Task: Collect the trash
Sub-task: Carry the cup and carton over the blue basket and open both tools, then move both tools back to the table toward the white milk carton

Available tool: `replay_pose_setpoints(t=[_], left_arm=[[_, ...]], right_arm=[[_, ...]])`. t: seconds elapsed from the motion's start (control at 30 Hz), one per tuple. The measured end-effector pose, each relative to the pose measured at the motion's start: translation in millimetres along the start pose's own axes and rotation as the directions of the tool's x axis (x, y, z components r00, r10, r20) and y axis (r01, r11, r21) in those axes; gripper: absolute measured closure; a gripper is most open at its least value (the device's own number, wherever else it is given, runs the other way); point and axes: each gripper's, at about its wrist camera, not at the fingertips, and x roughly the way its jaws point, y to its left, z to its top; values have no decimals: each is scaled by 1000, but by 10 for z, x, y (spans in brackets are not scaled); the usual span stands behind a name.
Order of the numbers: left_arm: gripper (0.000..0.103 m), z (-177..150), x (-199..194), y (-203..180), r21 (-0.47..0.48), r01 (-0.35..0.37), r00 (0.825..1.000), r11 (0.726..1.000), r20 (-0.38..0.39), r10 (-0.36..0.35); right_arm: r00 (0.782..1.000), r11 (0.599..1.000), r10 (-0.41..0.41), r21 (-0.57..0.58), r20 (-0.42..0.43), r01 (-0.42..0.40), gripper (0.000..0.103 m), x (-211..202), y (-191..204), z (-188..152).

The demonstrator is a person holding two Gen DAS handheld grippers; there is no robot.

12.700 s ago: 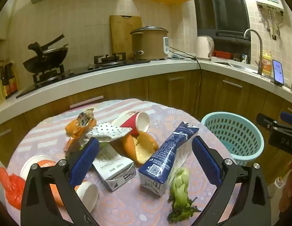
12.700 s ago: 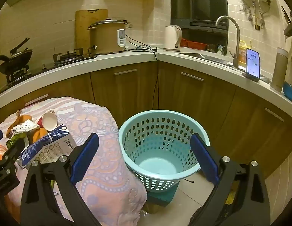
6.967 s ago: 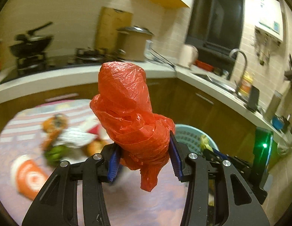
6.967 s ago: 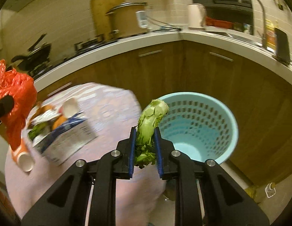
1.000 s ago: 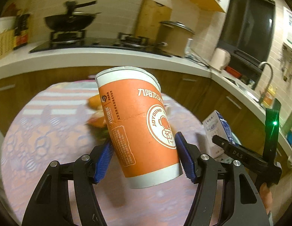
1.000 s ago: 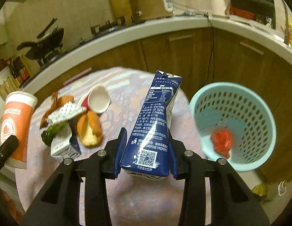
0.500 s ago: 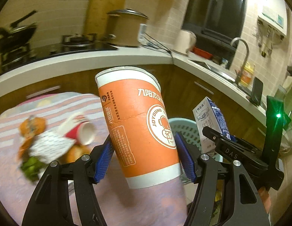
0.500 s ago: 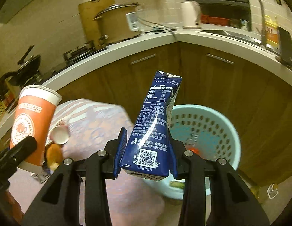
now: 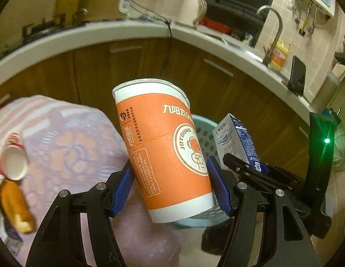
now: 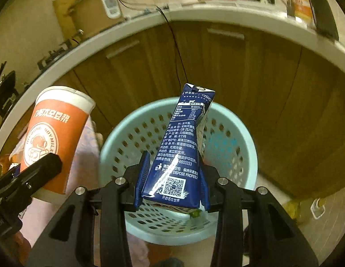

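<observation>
My left gripper (image 9: 170,191) is shut on a large orange paper cup (image 9: 163,151) and holds it upright in the air, at the table's edge, in front of the light blue basket (image 9: 201,129). The cup also shows in the right wrist view (image 10: 54,138). My right gripper (image 10: 172,184) is shut on a dark blue milk carton (image 10: 183,151) and holds it directly above the basket (image 10: 119,133). The carton shows in the left wrist view (image 9: 234,142) too. A bit of green vegetable (image 10: 194,214) lies in the basket.
The table with its patterned pink cloth (image 9: 67,146) is at the left. On it lie a small red and white paper cup (image 9: 12,162) and a piece of bread (image 9: 14,207). Wooden cabinets (image 10: 217,66) and a white counter stand behind the basket.
Both grippers have swung right from the table towards the basket. The carton now hangs over the basket's opening, and the orange cup is closer to the basket.
</observation>
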Motion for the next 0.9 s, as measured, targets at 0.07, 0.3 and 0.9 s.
replay_pose_setpoints(t=[0.07, 0.3, 0.9], left_arm=[[41, -28, 122, -36, 10, -1, 1000, 1000, -23, 1], [39, -99, 379, -52, 4, 16, 996, 1000, -93, -16], [30, -175, -218, 157, -40, -4, 1000, 999, 13, 5]], right_arm=[[1000, 1000, -2, 14, -27, 2, 67, 82, -80, -16], [997, 999, -14, 47, -77, 18, 66, 247, -228, -49], [999, 999, 34, 6, 1, -34, 63, -134, 59, -8]])
